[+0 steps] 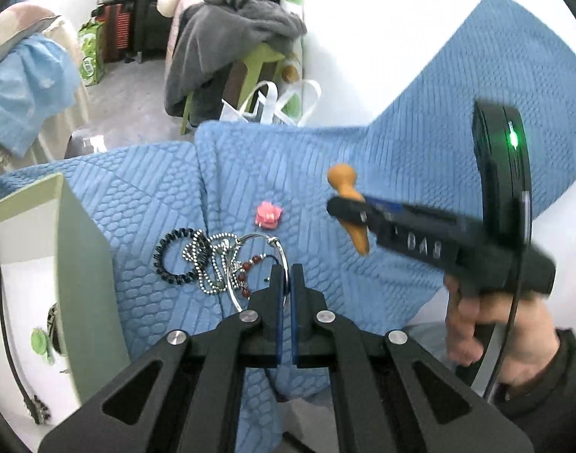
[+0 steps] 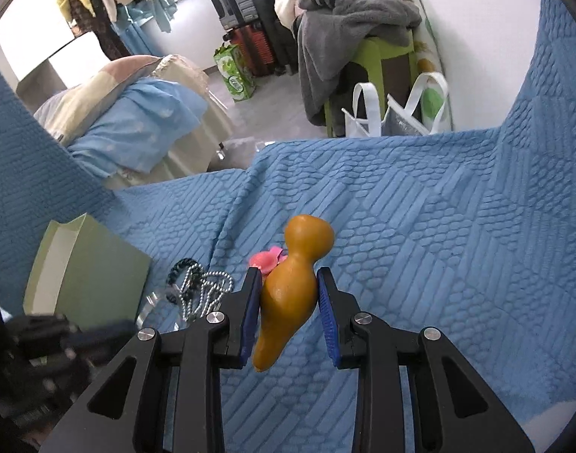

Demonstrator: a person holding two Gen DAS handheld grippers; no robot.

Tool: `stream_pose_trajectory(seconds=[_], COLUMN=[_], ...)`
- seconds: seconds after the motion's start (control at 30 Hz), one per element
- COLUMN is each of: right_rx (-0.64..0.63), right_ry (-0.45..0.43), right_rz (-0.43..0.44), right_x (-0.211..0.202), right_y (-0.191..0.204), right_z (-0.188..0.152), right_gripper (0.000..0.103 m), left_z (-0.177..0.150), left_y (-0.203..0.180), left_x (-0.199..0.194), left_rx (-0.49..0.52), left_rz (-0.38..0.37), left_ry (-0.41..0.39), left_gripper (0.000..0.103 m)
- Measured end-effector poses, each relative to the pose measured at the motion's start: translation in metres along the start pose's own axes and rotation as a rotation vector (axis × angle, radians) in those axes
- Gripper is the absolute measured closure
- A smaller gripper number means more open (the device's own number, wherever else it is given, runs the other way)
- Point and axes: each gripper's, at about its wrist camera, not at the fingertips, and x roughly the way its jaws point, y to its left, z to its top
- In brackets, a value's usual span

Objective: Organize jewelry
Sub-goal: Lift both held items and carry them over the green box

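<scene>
A heap of jewelry lies on the blue quilted cloth (image 1: 363,173): a black bead bracelet (image 1: 163,260), a silver ball chain (image 1: 216,260), red beads (image 1: 250,264) and a silver bangle (image 1: 282,253). My left gripper (image 1: 287,270) is shut on the silver bangle at the heap's right edge. My right gripper (image 2: 288,283) is shut on an orange gourd-shaped pendant (image 2: 288,287) and holds it above the cloth; it shows in the left wrist view (image 1: 348,185) too. A pink flower piece (image 1: 268,214) lies behind the heap.
A pale green open box (image 1: 80,264) with white lining stands left of the heap, also in the right wrist view (image 2: 99,279). Beyond the cloth's far edge are a green stool with grey clothes (image 2: 363,19), white bags (image 2: 397,109) and a bed (image 2: 137,113).
</scene>
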Motion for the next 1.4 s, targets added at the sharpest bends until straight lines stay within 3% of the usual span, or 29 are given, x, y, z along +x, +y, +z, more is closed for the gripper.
stream_pose_trajectory(seconds=[0.27, 0.57, 0.9, 1.17, 1.4], right_rx=[0.001, -0.064, -0.143, -0.210, -0.234], right_ry=[-0.041, -0.116, -0.186, -0.183, -0.098], right_rz=[0.006, -0.002, 0.045, 0.086, 0.105], right_x=[-0.048, -0.107, -0.153, -0.147, -0.103], right_y=[0.026, 0.068, 0.141, 0.214, 0.255], right_z=[-0.002, 0.042, 0.076, 0.073, 0.040], right_gripper=[0.076, 0.076, 0.076, 0.076, 0.076], left_z=[0.015, 0.050, 0.069, 0.054, 0.020], left_y=[-0.001, -0.003, 0.033, 0.080, 0.117], left_x=[-0.042, -0.105, -0.189, -0.232, -0.231], left_rx=[-0.046, -0.053, -0.103, -0.140, -0.174], left_rz=[-0.032, -0.015, 0.042, 0.117, 0.165], left_ry=[-0.045, -0.141, -0.235, -0.275, -0.240], left_gripper=[0.101, 0.101, 0.101, 0.101, 0.101])
